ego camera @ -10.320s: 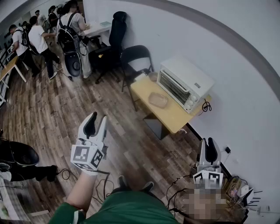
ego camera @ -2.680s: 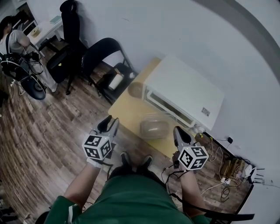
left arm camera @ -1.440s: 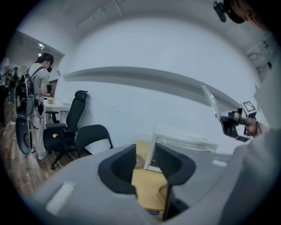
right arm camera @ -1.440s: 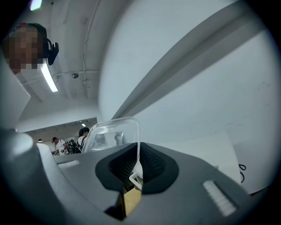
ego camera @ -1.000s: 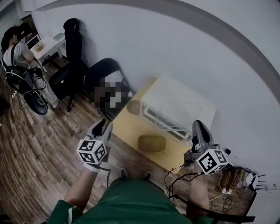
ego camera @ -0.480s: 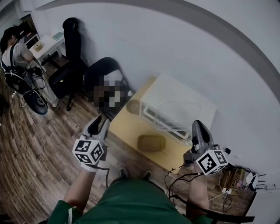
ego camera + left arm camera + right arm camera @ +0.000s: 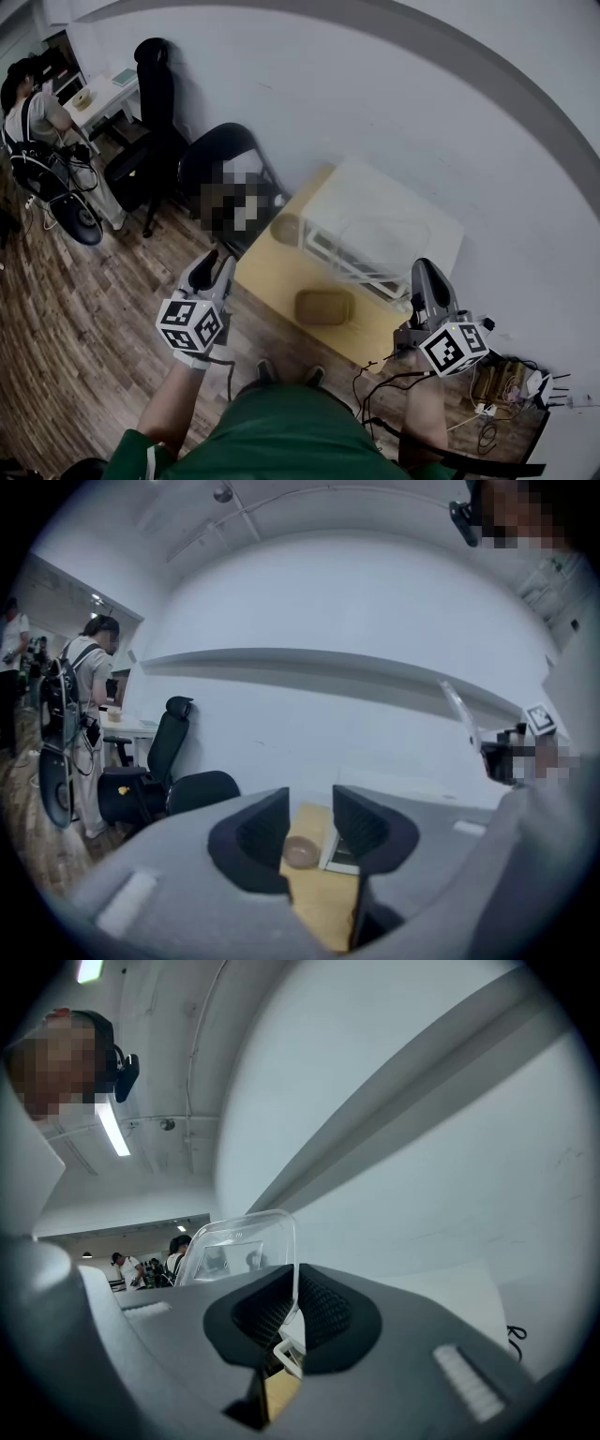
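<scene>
Clear plastic lid (image 7: 239, 1251) is up in the air, nipped by one thin edge between the right gripper's (image 7: 296, 1312) pressed-together jaws. Left gripper (image 7: 309, 832) hangs alongside, jaws spread, nothing between them. Down on the yellow wooden table (image 7: 272, 272) sits a tan oblong container (image 7: 323, 307); past it, a small round brown bowl (image 7: 300, 852) and a white toaster oven (image 7: 394, 220). The risk, I'd say: so slim a bite on slick plastic could let the lid swivel or slip free.

Two grippers (image 7: 210, 269) (image 7: 425, 274), one clear lid (image 7: 240, 1245), one white oven (image 7: 398, 217), one table (image 7: 270, 272), two chairs (image 7: 221, 150) (image 7: 155, 67)
</scene>
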The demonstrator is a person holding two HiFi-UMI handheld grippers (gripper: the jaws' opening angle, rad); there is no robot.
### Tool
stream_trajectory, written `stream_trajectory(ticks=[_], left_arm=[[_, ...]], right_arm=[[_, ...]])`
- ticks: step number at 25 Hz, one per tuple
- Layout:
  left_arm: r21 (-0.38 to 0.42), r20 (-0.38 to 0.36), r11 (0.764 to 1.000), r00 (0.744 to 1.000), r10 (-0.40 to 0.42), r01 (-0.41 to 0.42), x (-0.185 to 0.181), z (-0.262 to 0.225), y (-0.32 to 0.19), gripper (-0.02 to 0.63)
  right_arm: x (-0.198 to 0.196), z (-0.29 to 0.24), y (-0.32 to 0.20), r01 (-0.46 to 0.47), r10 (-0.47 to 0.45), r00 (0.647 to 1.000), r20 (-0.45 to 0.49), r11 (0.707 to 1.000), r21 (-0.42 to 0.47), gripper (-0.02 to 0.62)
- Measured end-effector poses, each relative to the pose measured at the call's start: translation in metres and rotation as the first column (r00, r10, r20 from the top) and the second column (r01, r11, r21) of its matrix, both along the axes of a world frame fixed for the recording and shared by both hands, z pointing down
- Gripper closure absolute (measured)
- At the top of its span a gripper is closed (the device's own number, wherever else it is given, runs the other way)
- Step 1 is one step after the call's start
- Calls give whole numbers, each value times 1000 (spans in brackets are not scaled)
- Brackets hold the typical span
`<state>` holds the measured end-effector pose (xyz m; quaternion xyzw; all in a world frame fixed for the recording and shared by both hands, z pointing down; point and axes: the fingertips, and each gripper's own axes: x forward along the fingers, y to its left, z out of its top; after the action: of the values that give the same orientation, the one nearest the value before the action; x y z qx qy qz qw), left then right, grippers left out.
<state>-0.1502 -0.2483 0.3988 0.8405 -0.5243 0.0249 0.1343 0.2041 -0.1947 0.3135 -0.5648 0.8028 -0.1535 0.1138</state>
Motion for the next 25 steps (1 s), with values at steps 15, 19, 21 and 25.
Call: stream_trajectory(ticks=[15,19,21,25], left_arm=[[-17,-5,1000,1000,-3,3,-2,6,-2,463],[-18,-5,1000,1000,-2,2,0,7,-1,463],[-17,-5,1000,1000,-1,0,1,8,-1,463],[-20,-3,1000,1000,1,-1,2,7,-2,463]], right_arm=[[-7,-2,-3,21,-21,1000,-8,1000,12,578],[-6,-1,-2,22,-22,1000,-8,1000,15,578],[-6,-1,-2,22,-22,1000,-9,1000,16,578],[-5,-1,-3,22,-22,1000,-8,1000,13,578]])
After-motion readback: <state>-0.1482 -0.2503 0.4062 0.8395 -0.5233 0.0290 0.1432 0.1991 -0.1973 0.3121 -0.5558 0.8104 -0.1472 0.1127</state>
